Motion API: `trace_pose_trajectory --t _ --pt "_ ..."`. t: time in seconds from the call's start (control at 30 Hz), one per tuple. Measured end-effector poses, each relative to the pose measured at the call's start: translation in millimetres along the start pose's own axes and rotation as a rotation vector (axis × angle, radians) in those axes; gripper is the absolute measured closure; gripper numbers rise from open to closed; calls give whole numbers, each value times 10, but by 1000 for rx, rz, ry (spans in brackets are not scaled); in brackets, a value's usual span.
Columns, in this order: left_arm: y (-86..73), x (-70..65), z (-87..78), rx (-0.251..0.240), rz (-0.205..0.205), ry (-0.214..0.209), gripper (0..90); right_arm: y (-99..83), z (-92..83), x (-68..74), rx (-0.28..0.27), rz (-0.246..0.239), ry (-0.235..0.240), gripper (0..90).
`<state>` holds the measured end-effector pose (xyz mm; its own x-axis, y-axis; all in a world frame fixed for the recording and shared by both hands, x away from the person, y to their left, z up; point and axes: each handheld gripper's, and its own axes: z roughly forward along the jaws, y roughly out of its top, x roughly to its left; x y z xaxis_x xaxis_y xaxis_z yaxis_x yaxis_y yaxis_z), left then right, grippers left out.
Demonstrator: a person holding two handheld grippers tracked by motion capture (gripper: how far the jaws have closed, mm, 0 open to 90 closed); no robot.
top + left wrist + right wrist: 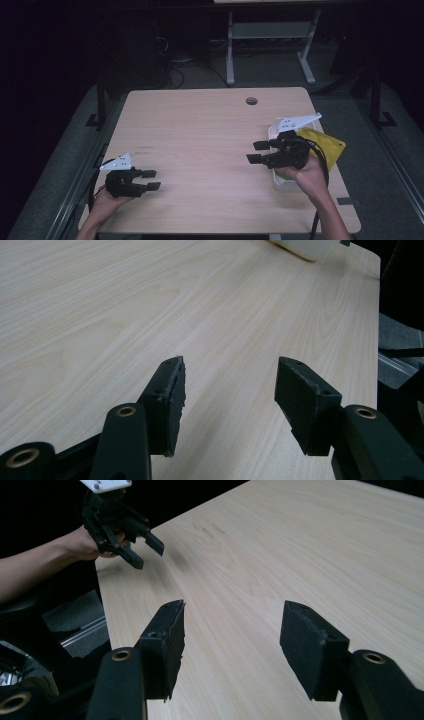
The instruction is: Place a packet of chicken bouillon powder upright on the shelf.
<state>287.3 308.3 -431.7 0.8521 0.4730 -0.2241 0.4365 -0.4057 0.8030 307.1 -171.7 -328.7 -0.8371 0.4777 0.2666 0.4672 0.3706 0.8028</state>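
At the desk's [200, 130] right edge, the right gripper [256, 152] hovers beside a white container [274, 134] and yellow packet [327, 146]; near the left front corner, the left gripper [151, 180] waits. Both sets of fingers stand apart, empty; work appears unstarted.

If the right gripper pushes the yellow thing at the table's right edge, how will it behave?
The yellow thing looks thin and flat, so probably light and floppy. It overhangs the table edge, so a push might slide it off. The white container beside it may shift too.
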Motion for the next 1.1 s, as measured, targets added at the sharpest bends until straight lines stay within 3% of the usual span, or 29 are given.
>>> trace_pose_trajectory --t 0.67,1.1 --pt "-4 2 1 11 5 5 429 -81 698 179 90 -10 84 366" --pt "-13 -1 3 12 -1 10 402 -292 1077 214 134 11 128 354"
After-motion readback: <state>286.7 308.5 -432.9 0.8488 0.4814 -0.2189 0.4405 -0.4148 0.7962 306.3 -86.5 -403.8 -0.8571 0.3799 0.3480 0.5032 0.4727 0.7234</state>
